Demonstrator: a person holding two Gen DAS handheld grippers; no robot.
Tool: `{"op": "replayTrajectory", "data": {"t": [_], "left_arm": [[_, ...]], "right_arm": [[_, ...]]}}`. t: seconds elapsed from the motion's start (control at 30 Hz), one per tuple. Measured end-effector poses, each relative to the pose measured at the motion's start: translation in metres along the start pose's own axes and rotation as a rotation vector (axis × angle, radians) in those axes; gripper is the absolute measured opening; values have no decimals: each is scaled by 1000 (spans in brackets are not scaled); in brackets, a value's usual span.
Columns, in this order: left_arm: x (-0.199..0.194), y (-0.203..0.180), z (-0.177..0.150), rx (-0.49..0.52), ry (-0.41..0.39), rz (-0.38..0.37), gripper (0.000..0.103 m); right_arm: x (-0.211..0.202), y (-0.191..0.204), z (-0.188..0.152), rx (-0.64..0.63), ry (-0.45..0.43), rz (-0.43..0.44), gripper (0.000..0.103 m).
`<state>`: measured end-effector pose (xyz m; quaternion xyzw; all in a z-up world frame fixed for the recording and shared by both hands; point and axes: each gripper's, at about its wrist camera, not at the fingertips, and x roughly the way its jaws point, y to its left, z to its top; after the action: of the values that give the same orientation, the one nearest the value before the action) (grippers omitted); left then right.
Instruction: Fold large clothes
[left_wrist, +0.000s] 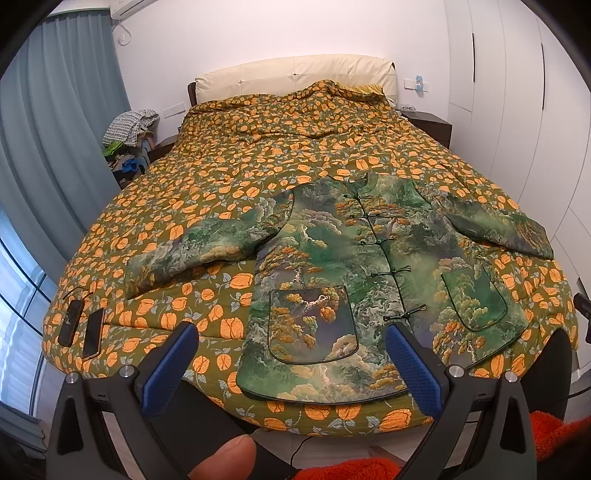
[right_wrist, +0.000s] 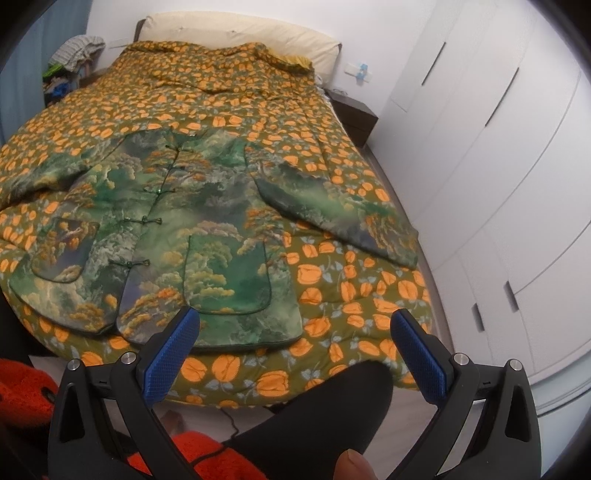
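Folding has not begun, by the look of it: the jacket (left_wrist: 369, 266) lies face up and flat on the quilt (left_wrist: 258, 166) at the foot of the bed, collar toward the headboard (left_wrist: 295, 74), both sleeves spread out to the sides, knot buttons fastened down the front; its hem sits just short of the quilt's near edge. Both tools hover off the jacket's hem side, touching nothing; the left gripper (left_wrist: 291, 354) has its blue fingers spread wide and holds nothing, and the right gripper (right_wrist: 295, 343) is likewise wide apart and empty. A sound first move, I judge, is to take one sleeve near its cuff and carry it across the jacket's front; pinch only the sleeve cloth, not the quilt beneath, since both are soft and padded; lift before dragging, so the body stays flat. Two phones (left_wrist: 83, 326) lie well to the jacket's left, clear of the work.
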<state>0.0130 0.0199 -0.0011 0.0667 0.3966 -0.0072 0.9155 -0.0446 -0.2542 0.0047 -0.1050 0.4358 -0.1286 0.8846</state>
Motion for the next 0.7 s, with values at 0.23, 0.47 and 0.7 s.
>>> {"op": "replayTrajectory", "data": {"t": [0.23,0.47,0.7], "left_arm": [[0,0,-1,1,3,1,103],[0,0,-1,-4,6,0,103],[2,3,0,-6,11,-5,103]], "right_arm": [[0,1,0,-9,0,-3,103],[0,3,1,-19,-1,-6,103],[1,3,1,-23,-1,-10,103]]}}
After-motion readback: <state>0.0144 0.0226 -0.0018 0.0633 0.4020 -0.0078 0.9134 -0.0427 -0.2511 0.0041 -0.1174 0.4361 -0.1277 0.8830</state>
